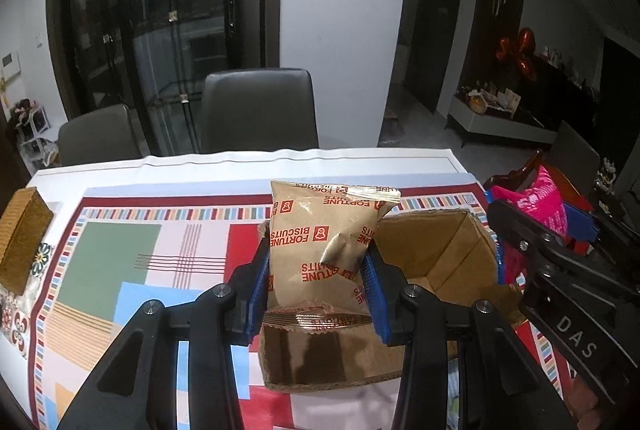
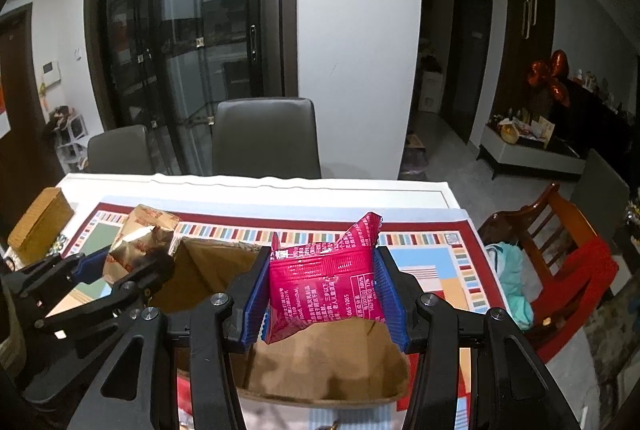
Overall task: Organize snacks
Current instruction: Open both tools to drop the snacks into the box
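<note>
Flanking box, chairs behind, tin left

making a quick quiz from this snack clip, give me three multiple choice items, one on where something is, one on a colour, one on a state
1. Where is the open cardboard box?
A. on the patterned table mat
B. on a grey chair
C. on the floor

2. What colour is the packet in the right gripper?
A. green
B. magenta pink
C. white

3. What is the state of the left gripper?
A. wide open, holding nothing
B. shut on the tan biscuit packet
C. shut on a spoon

Answers:
1. A, the box stands on the patterned table mat in both views.
2. B, the pink packet sits between its blue pads.
3. B, its blue pads press both sides of the tan biscuit packet above the box.
</note>
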Demonstrator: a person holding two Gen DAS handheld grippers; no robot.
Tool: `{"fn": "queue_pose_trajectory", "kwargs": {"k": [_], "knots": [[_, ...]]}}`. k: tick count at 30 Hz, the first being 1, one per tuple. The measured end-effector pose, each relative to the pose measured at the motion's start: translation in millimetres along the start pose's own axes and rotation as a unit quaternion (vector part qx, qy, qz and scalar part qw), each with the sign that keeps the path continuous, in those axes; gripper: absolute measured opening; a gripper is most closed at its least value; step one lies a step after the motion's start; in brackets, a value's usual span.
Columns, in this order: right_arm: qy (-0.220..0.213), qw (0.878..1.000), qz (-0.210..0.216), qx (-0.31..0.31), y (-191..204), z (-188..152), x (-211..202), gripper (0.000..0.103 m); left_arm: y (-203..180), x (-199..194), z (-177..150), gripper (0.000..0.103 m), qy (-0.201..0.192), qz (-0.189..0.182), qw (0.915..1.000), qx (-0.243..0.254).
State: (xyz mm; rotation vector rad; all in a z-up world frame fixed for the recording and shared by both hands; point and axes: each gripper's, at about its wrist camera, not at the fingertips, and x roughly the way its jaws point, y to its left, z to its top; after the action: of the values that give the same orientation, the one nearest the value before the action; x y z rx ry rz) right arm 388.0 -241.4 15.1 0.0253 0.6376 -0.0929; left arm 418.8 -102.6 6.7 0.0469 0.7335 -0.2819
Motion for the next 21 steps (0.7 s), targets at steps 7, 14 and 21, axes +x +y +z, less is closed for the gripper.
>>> {"fn": "queue_pose_trajectory", "kwargs": {"k": [7, 14, 21], "knots": [[0.023, 1.000, 0.010, 0.005, -3.3, 0.6, 17.2, 0.057, 0.1, 11.9, -1.9, 0.043, 0.013, -0.007, 0.9999, 0.004], [0.028, 0.999, -0.005, 0.034, -17.1, 0.5, 21.7, 0.086, 2.4, 8.3, -5.7, 0.078, 0.003, 0.007, 1.0000, 0.005], [0.025, 0.998, -0.020, 0.045, -26.1, 0.6, 17.0, 0.086, 2.5, -4.4, -6.0, 0.087, -0.010, 0.021, 0.9997, 0.004]]}}
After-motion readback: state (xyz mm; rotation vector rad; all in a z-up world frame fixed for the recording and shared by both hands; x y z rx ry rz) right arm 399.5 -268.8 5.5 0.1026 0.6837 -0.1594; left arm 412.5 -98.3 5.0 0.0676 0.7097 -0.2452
